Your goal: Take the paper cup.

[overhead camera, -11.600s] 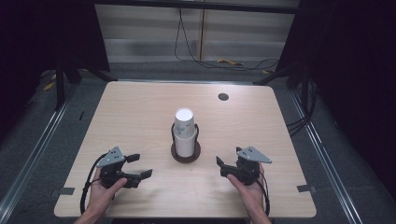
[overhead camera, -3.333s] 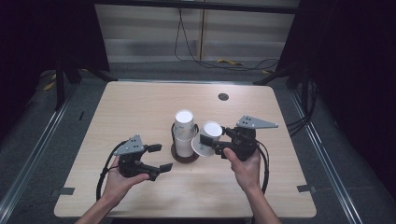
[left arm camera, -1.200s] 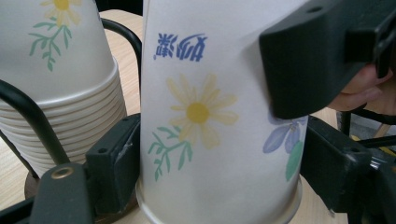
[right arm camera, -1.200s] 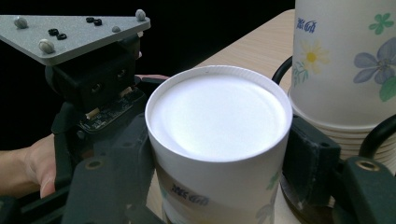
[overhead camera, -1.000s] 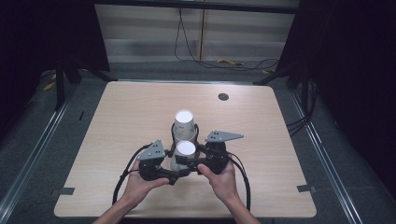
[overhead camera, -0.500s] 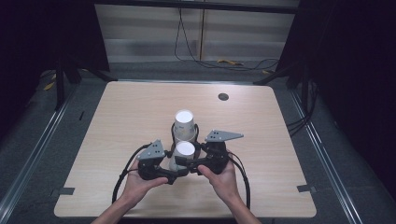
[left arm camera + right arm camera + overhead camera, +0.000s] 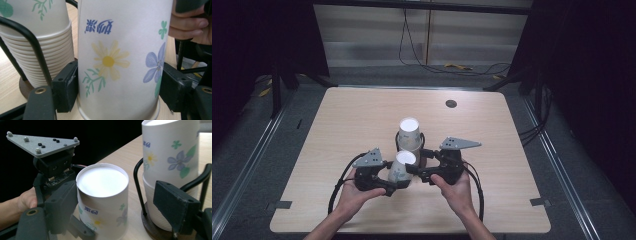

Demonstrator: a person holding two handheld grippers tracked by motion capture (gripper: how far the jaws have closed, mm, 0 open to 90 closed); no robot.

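Cup (image 7: pixel 120 62) rim cut off below

Black left gripper (image 7: pixel 388 176) and right gripper (image 7: pixel 421 169); grey three-cornered screwed plates; trailing black cables.

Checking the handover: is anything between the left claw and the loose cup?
Nothing visible. The left claw has its pads pressed straight on the cup. The stack of cups stands off to one side.
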